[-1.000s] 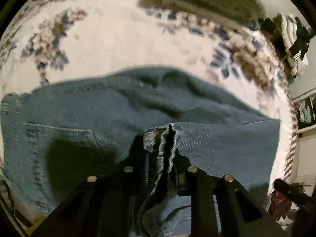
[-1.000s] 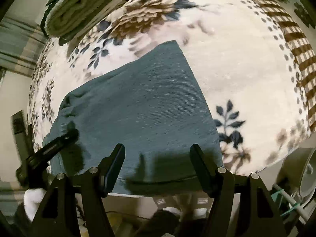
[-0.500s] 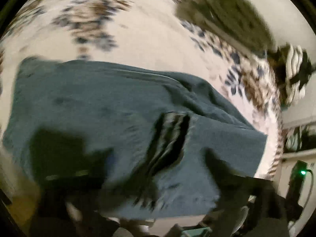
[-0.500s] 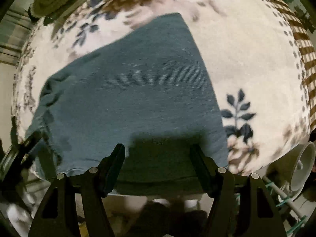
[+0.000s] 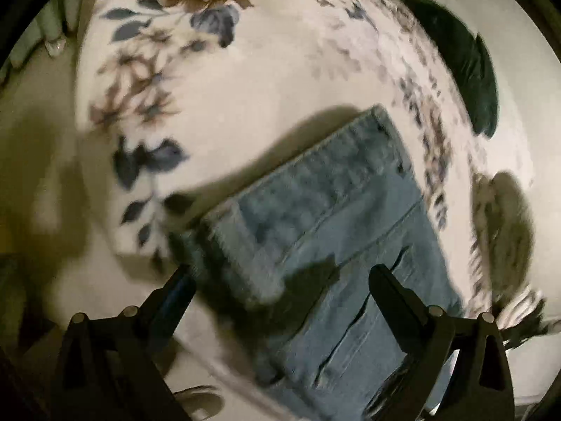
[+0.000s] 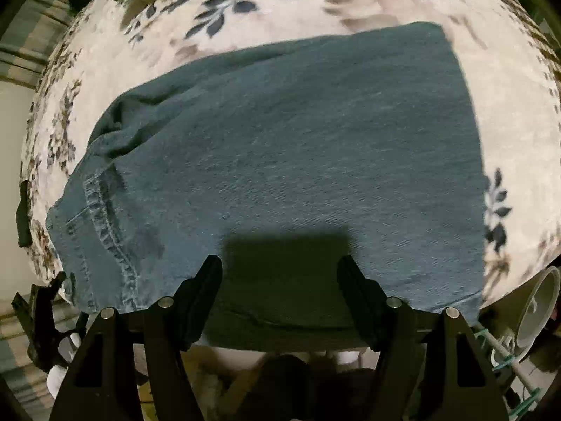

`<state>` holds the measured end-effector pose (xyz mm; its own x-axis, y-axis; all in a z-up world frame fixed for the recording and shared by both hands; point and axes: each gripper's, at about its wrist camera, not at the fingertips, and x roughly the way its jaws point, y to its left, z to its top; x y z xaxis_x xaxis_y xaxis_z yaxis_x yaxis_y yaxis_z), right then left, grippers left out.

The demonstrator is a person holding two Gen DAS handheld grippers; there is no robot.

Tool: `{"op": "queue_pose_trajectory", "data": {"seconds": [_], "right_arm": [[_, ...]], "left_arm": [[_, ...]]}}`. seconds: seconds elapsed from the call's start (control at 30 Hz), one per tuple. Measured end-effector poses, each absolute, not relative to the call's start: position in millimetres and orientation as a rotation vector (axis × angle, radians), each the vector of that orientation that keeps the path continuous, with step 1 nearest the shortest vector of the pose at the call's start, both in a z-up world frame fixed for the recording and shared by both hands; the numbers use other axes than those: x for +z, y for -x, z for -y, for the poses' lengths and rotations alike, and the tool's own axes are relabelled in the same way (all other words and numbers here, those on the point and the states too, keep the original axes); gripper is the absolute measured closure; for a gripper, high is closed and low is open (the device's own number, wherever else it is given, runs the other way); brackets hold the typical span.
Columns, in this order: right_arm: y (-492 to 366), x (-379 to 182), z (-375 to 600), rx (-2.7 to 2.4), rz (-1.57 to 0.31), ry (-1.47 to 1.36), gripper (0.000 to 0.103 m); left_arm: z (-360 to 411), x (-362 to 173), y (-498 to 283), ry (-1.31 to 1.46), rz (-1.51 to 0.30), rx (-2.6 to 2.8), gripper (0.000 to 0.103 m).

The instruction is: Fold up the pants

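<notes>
1. My left gripper (image 5: 280,280) has let go: a second ago its jaws were pinched on a bunched fold of denim, and now they stand wide apart with nothing between the pads.
2. It has also swung away to the waistband end of the pants (image 5: 336,217). That view is smeared with motion, but I can make out the hemmed band and a belt loop lying on the floral blanket (image 5: 245,80), just ahead of my fingertips.
3. My right gripper (image 6: 280,273) is unchanged, its jaws partly open and empty. It hangs over the near edge of the pants (image 6: 298,147), which now fill more of its view than before.
4. The pants lie flat on the blanket (image 6: 519,112), folded over into a broad panel, with a small rumple at the far left corner and a stitched seam along the left side.
5. I judge one fold is laid and released. Next I likely need a fresh grip at the waistband for another fold.
</notes>
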<state>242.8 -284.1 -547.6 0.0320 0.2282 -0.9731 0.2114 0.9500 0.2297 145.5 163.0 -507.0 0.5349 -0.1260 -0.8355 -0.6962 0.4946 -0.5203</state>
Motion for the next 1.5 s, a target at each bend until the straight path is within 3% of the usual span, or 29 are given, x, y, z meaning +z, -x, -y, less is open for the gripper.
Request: {"op": "queue_pose_trajectory", "data": {"seconds": [0.13,0.17,0.2,0.33,0.5,0.57,0.63,0.7,0.83,0.97,1.13,1.27,1.33,1.37,1.4,1.43,1.47,1.5], "right_arm": [[-246.3,-555.9,268.3,0.011,-1.558,-0.343,0.033],[-246.5,-556.8,264.4,0.012,-1.556,-0.336,0.033],[-246.5,-557.8,262.9,0.014,-1.554,-0.331,0.033],[-247.8,-556.9,247.8,0.017,-1.554,-0.279,0.033],[-248.3,-548.8,230.8,0.018,-1.541,-0.210,0.033],[-244.4,-542.5,231.8,0.032,-1.532,-0.234,0.032],[-238.2,-533.3,239.4,0.041,-1.514,-0.284,0.021],[-230.3,-520.5,254.6,0.048,-1.491,-0.342,0.015],[-212.4,-496.8,294.3,0.017,-1.444,-0.387,0.015],[-191.9,-476.8,360.5,-0.059,-1.398,-0.390,0.015],[-150.2,-475.4,465.3,-0.205,-1.393,-0.445,0.015],[-120.8,-485.8,533.5,-0.278,-1.409,-0.485,0.015],[-117.5,-491.8,548.2,-0.296,-1.416,-0.500,0.015],[-114.2,-491.7,555.3,-0.298,-1.416,-0.509,0.015],[-112.1,-492.8,561.4,-0.298,-1.413,-0.523,0.011],[-109.7,-492.1,569.5,-0.298,-1.406,-0.546,0.004],[-110.2,-490.9,573.0,-0.299,-1.397,-0.563,0.003],[-109.3,-488.5,579.0,-0.296,-1.387,-0.582,0.003]], "left_arm": [[-166.7,-508.4,-150.1,1.050,-0.842,0.425,0.008],[-166.0,-508.9,-149.9,1.050,-0.812,0.431,0.029],[-169.0,-511.0,-147.9,1.048,-0.811,0.444,0.063],[-161.9,-494.6,-146.5,0.988,-0.782,0.431,0.069],[-120.3,-410.4,-154.6,0.745,-0.701,0.321,0.073],[-89.4,-370.0,-155.5,0.626,-0.666,0.248,0.073],[-57.4,-339.0,-161.1,0.541,-0.645,0.169,0.073],[-13.0,-311.2,-167.5,0.455,-0.632,0.072,0.073],[81.2,-288.9,-175.1,0.326,-0.646,-0.093,0.073],[172.9,-300.5,-190.7,0.258,-0.694,-0.244,0.073],[280.1,-352.9,-200.7,0.130,-0.795,-0.391,0.073],[336.0,-410.0,-216.5,-0.007,-1.021,-0.397,0.070],[342.8,-421.9,-221.9,-0.026,-1.099,-0.382,0.062],[341.4,-424.3,-223.6,-0.001,-1.130,-0.389,0.052],[342.8,-422.2,-218.4,0.034,-1.139,-0.413,0.027],[335.7,-418.5,-219.5,0.115,-1.156,-0.445,0.016],[333.5,-416.2,-216.8,0.156,-1.172,-0.455,0.009],[332.9,-411.9,-211.8,0.189,-1.186,-0.467,0.009]]}}
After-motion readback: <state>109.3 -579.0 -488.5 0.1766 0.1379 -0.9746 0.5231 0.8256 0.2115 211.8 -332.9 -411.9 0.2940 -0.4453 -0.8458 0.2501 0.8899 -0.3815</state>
